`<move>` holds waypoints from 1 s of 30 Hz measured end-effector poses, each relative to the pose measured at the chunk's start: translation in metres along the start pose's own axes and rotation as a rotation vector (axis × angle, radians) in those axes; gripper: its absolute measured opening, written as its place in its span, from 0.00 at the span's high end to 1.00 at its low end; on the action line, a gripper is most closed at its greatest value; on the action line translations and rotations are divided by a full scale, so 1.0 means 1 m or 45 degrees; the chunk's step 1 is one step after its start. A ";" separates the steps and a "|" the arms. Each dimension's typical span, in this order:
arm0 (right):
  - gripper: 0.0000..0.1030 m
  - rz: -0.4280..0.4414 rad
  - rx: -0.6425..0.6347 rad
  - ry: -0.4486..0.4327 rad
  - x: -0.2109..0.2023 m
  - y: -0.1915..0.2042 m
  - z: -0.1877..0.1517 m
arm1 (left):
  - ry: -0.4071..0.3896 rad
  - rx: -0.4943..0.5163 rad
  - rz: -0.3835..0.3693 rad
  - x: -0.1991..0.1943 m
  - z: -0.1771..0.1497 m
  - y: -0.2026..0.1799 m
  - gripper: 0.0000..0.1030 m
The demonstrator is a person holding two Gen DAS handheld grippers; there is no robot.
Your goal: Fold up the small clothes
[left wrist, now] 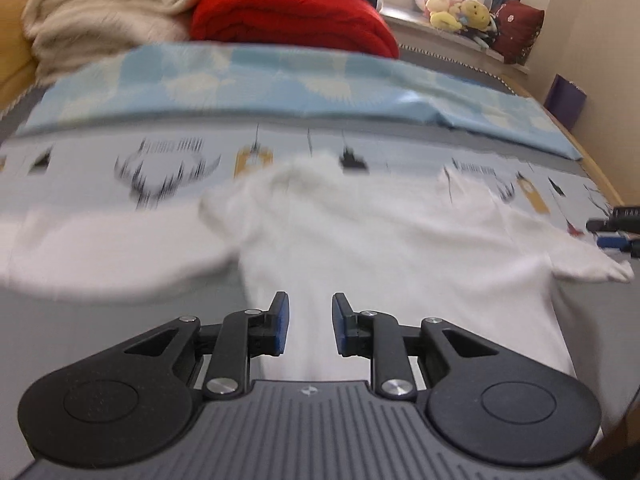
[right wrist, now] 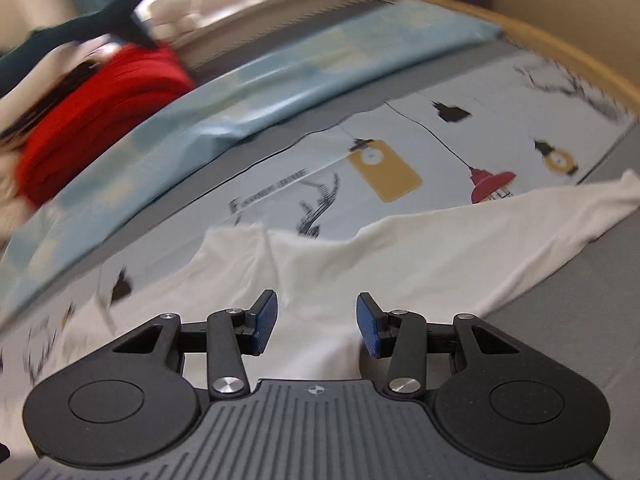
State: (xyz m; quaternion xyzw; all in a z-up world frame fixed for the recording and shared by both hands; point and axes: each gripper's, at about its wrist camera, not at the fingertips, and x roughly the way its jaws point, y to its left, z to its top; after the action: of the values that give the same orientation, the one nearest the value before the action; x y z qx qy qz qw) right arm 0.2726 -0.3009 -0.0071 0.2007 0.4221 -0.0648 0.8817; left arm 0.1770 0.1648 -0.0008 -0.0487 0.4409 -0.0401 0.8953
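Note:
A small white long-sleeved top (left wrist: 384, 248) lies spread on the printed bed sheet (left wrist: 120, 168), sleeves out to both sides. My left gripper (left wrist: 310, 320) is open and empty, just above the top's body near its lower part. In the right wrist view the same top (right wrist: 400, 256) lies under and ahead of my right gripper (right wrist: 316, 320), which is open and empty, with one sleeve (right wrist: 580, 208) stretching to the right. The other gripper (left wrist: 616, 228) shows at the right edge of the left wrist view.
A folded light-blue blanket (left wrist: 280, 84) lies across the bed behind the top. A red folded blanket (left wrist: 288, 16) and a cream one (left wrist: 108, 8) are stacked at the back. Plush toys (left wrist: 460, 8) sit on the window sill. The bed's wooden edge (right wrist: 560, 40) curves at right.

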 end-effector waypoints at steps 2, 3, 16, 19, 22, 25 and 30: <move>0.56 0.028 -0.048 0.027 -0.022 -0.006 -0.014 | 0.059 -0.070 0.009 -0.007 -0.041 0.012 0.75; 0.56 0.034 -0.064 0.042 -0.034 -0.010 -0.023 | 0.095 -0.121 0.011 -0.008 -0.058 0.020 0.75; 0.55 -0.165 -0.225 0.423 -0.058 -0.082 -0.182 | 0.436 -0.251 0.051 0.003 -0.174 0.050 0.71; 0.55 -0.225 -0.263 0.461 -0.051 -0.091 -0.204 | 0.453 -0.212 0.054 0.000 -0.180 0.045 0.73; 0.60 -0.218 -0.274 0.421 -0.057 -0.093 -0.211 | 0.459 -0.159 0.056 -0.006 -0.185 0.037 0.92; 0.94 -0.167 -0.240 0.431 -0.064 -0.094 -0.211 | 0.337 -0.155 0.044 -0.028 -0.180 0.035 0.94; 0.94 -0.065 -0.034 0.250 -0.108 -0.112 -0.189 | 0.253 -0.182 0.051 -0.057 -0.181 0.038 0.94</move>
State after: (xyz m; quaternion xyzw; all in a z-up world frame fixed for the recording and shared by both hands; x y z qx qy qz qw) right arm 0.0367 -0.3314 -0.0643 0.1836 0.5122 -0.0617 0.8367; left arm -0.0004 0.1993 -0.0708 -0.0992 0.5302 0.0047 0.8421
